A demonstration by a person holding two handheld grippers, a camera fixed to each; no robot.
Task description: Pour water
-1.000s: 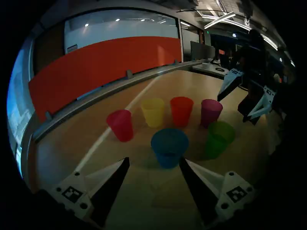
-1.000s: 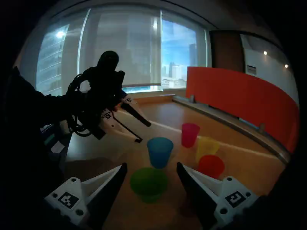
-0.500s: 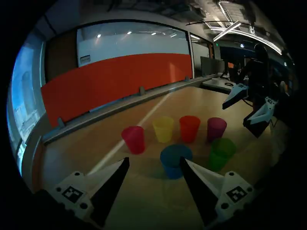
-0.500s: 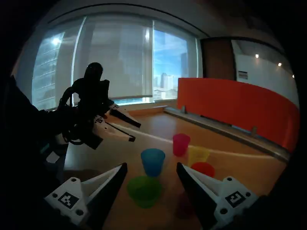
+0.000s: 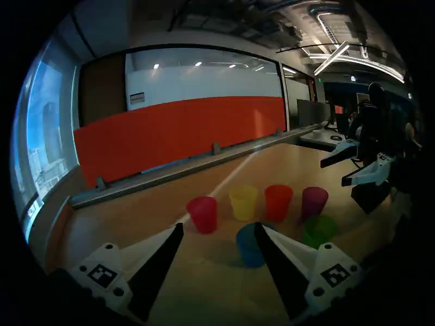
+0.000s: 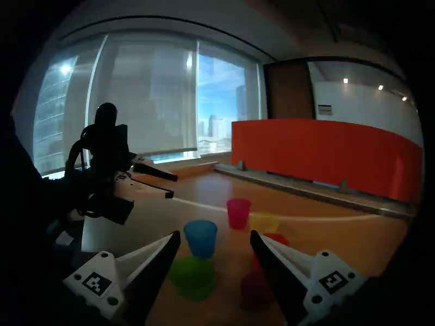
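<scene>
Six plastic cups stand on a wooden table (image 5: 136, 217). In the left gripper view I see a pink cup (image 5: 203, 213), a yellow cup (image 5: 243, 202), an orange cup (image 5: 278, 201) and a purple cup (image 5: 314, 202) in a row. A blue cup (image 5: 247, 247) and a green cup (image 5: 319, 231) stand nearer. My left gripper (image 5: 217, 239) is open and empty, back from the blue cup. My right gripper (image 5: 333, 174) hovers open at the right. In the right gripper view, the right gripper (image 6: 215, 242) is open above the green cup (image 6: 191, 277) and blue cup (image 6: 200, 238).
An orange partition (image 5: 179, 130) with a metal rail runs along the table's far edge. Large windows (image 6: 147, 108) lie behind the left gripper (image 6: 174, 186) and the hand holding it. A pale stripe (image 5: 228, 179) crosses the tabletop.
Both grippers have drawn back and lifted from the cups, which now look smaller and lower in both views. Both stay open and empty.
</scene>
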